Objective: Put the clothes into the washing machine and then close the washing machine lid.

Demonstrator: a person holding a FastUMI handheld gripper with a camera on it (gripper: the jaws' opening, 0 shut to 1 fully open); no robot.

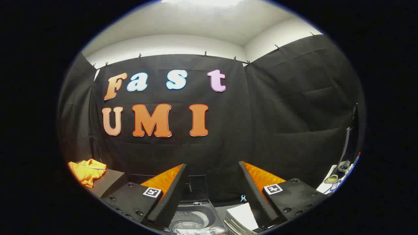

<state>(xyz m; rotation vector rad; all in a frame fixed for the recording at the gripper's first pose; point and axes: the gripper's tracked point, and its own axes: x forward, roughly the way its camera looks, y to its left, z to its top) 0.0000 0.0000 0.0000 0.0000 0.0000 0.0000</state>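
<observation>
Gripper view: tool (212, 192) spread, empty; washing machine (192, 217) partly hidden behind fingers.

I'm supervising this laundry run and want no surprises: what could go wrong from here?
1. The gripper is open and holds nothing; the orange garment lies crumpled on a dark surface off to the left, apart from the fingers. A shallow pinch might catch only a fold and drop it.
2. The washing machine sits low between the fingers, its lid raised behind the drum. A trailing edge of cloth could drape over the rim and likely stop the lid from closing.
</observation>
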